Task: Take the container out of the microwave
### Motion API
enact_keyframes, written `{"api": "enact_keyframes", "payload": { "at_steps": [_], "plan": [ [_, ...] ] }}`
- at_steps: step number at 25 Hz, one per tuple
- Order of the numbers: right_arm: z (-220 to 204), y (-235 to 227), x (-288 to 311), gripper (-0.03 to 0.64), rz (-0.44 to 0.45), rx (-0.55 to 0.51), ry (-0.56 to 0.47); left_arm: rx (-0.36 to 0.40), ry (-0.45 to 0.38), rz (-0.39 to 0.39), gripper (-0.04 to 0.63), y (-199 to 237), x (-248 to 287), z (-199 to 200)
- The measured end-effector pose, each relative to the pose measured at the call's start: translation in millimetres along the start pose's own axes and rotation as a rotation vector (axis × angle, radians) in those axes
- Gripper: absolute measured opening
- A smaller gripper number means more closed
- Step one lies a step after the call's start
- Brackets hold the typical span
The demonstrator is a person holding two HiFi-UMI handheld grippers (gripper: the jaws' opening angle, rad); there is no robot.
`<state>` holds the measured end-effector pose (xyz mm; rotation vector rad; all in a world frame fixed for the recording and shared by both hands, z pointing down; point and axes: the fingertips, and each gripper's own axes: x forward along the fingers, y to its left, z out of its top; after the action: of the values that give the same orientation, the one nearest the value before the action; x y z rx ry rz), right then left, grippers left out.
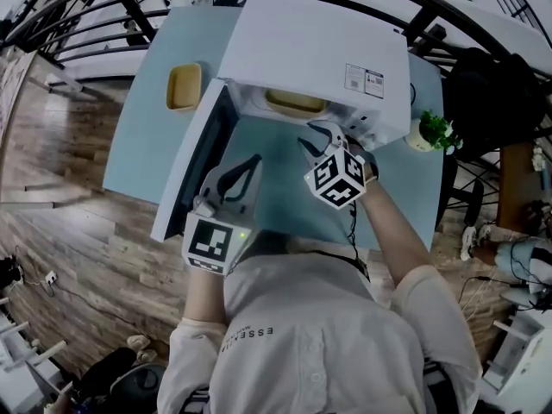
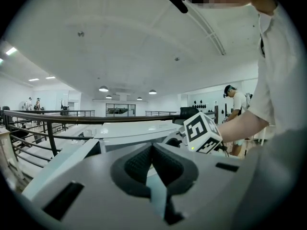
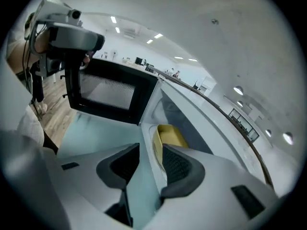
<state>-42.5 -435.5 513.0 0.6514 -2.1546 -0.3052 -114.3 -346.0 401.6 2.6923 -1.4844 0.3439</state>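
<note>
A white microwave [image 1: 319, 50] stands on the pale blue table [image 1: 147, 136], its door [image 1: 194, 158] swung open to the left. Inside lies a shallow yellow container [image 1: 296, 102], which the right gripper view shows just past the jaws [image 3: 170, 135]. My right gripper [image 1: 323, 136] is open at the cavity's front edge, close to the container's near rim with nothing between its fingers [image 3: 151, 159]. My left gripper [image 1: 250, 166] hangs shut and empty beside the open door, above the table, its pads meeting at the tip [image 2: 152, 147].
A second yellow container [image 1: 184, 86] sits on the table left of the microwave. A small potted plant [image 1: 434, 130] stands at the microwave's right corner. Black railings run behind the table. Wooden floor lies to the left. A person stands far off in the left gripper view.
</note>
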Motion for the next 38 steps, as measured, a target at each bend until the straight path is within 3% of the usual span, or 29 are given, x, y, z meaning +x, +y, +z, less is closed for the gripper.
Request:
{"api": "enact_keyframes", "payload": {
  "at_steps": [5, 9, 17, 20, 24, 30, 38],
  "plan": [
    [-2.4, -9.9, 47.8, 0.160, 0.002, -0.095, 0.087, -0.034, 0.005, -0.006, 0.002, 17.5, 5.6, -6.1],
    [-9.3, -14.5, 77.1, 0.160, -0.004, -0.141, 0.153, 0.000, 0.007, -0.021, 0.002, 26.6, 9.9, -13.2],
    [-40.3, -24.8, 112.9, 0.159, 0.031, -0.214, 0.293, -0.004, 0.001, -0.042, 0.002, 30.6, 17.7, -14.6],
    [-46.0, -28.3, 117.5, 0.124, 0.032, -0.239, 0.321, -0.005, 0.006, -0.053, 0.002, 31.6, 18.7, -17.1],
    [-46.1, -31.9, 120.2, 0.058, 0.022, -0.274, 0.341, -0.001, 0.011, -0.063, 0.002, 35.2, 18.6, -17.7],
    [-41.1, -27.8, 116.4, 0.038, 0.034, -0.284, 0.329, 0.008, 0.005, -0.076, 0.002, 37.1, 17.3, -17.0],
    [-37.4, -20.0, 90.1, 0.031, 0.057, -0.215, 0.263, 0.027, 0.002, -0.079, 0.002, 22.8, 19.5, -9.5]
  ]
}}
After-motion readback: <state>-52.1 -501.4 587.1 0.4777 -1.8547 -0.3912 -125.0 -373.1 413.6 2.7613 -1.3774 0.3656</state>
